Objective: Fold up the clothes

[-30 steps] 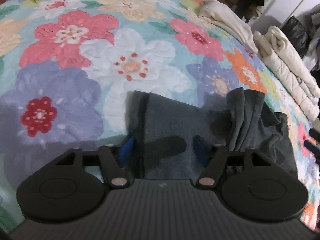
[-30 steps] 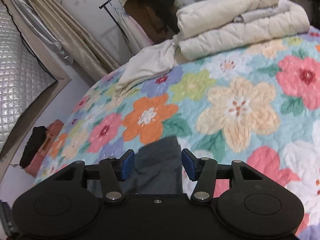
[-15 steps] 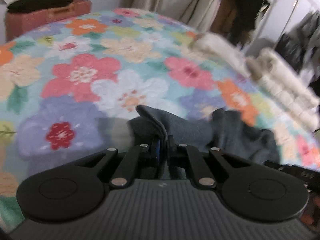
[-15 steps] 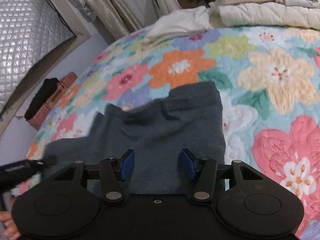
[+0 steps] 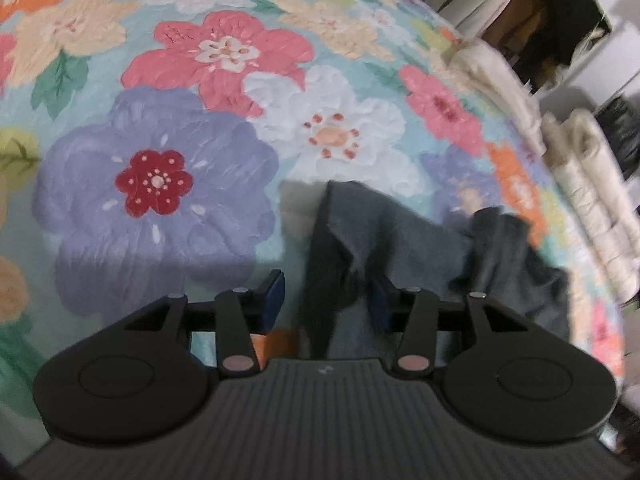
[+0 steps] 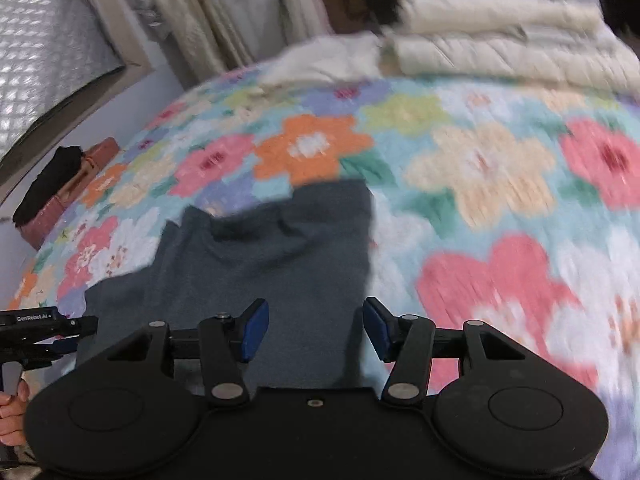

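A: Where's the dark grey garment (image 6: 264, 256) lying?

B: It is lying on the bed's floral quilt (image 6: 492, 184), partly folded. In the right wrist view its long axis is running from the camera away toward the cream folded bedding (image 6: 500, 48), with one straight edge on the right side and a notch on the far left.

A: Left tool (image 5: 326, 300)?

B: It is sitting wide open, released. A raised fold of the garment (image 5: 352, 240) is standing between its blue pads (image 5: 274, 294); I can't tell whether either pad is touching it. The rest is bunching to the right.

A: Right tool (image 6: 314, 328)?

B: It is also gaping, gripping nothing, hovering over the near end of the garment. The left tool (image 6: 44, 330) is showing at the garment's left edge, with a hand (image 6: 10, 412) behind it.
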Tool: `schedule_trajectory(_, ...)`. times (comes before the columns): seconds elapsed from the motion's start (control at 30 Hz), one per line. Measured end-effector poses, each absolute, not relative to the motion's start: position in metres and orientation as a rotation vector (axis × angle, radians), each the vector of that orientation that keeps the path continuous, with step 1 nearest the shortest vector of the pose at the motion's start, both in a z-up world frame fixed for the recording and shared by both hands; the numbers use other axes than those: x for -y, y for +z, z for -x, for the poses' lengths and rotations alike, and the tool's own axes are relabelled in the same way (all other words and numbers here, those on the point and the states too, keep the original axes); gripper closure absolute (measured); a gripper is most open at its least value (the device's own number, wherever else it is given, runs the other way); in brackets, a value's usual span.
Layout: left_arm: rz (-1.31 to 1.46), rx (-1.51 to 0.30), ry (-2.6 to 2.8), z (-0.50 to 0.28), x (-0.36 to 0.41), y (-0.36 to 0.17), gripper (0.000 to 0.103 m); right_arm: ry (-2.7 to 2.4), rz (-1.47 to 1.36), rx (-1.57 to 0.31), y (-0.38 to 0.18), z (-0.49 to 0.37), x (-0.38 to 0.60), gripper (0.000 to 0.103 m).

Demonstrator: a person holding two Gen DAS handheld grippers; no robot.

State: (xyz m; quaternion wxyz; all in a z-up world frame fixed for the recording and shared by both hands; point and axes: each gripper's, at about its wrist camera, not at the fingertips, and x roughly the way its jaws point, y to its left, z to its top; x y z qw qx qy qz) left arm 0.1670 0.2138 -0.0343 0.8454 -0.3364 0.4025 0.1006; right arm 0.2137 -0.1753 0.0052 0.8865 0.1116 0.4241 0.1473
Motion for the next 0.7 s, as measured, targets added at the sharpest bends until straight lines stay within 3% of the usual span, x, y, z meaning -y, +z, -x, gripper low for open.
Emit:
schedule_trajectory(0.1,0.765,-0.772,0.139,-0.154,-0.211,-0.02,0.058,0.216,-0.386,-0.961,-0.003,-0.2,0.198,0.045)
schedule_trajectory(0.27,0.578,-0.77,0.014,-0.151,-0.157,0.001,0.058,0.262,-0.77,-1.015,-0.026,-0.175,0.216,0.045)
schedule_trajectory(0.47,0.491,-0.802,-0.117,-0.16,-0.101,0.0,0.057,0.323,-0.797,-1.033,-0.049,-0.187,0.188,0.045)
schedule_trajectory(0.67,0.548,-0.907,-0.095,-0.18,-0.089,-0.035,0.057,0.305,-0.838,-0.909,-0.065,-0.186,0.179,0.045)
schedule_trajectory(0.7,0.573,-0.921,-0.089,-0.182,-0.091,-0.042,0.057,0.304,-0.818,-0.881,-0.064,-0.185,0.177,0.057)
